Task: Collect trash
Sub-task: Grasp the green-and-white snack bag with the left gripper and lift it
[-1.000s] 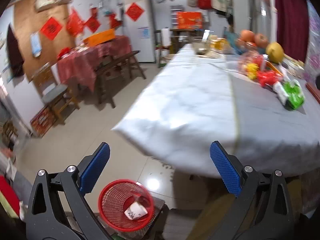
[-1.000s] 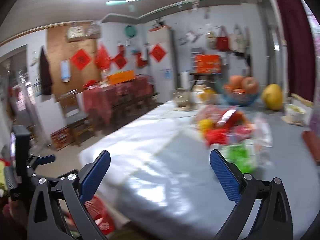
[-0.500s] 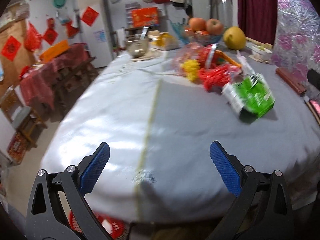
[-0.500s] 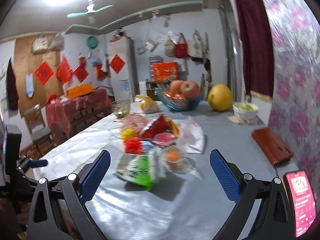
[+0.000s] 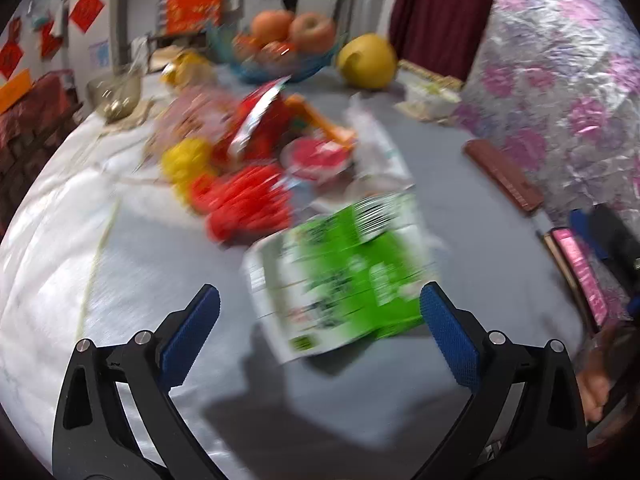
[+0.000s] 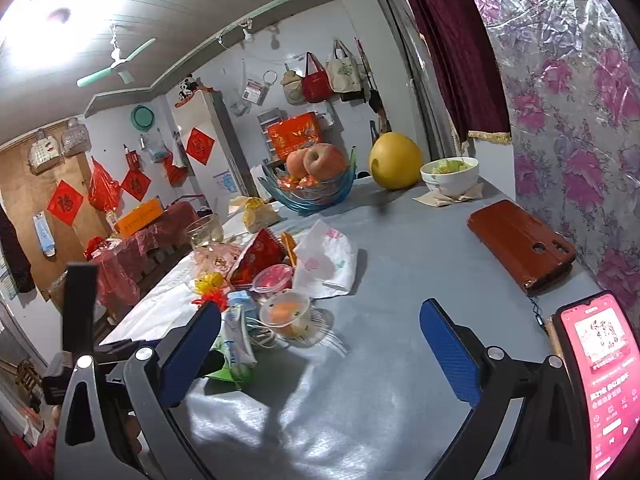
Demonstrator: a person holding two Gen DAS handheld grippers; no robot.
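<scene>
A green and white wrapper lies flat on the grey tablecloth, just ahead of my open, empty left gripper. Behind it sits a blurred heap of trash: red netting, a yellow ball, a red snack bag and a red-lidded cup. In the right wrist view the wrapper shows edge-on by the left finger. A clear cup with orange contents, the red snack bag and a white crumpled bag lie ahead of my open, empty right gripper.
A fruit bowl with apples, a pomelo, a bowl of greens, a brown phone case and a lit phone stand on the table. A floral wall runs along the right.
My left gripper swung from the floor bin up over the table and closed in on the green wrapper. My right gripper turned right and moved in over the table.
</scene>
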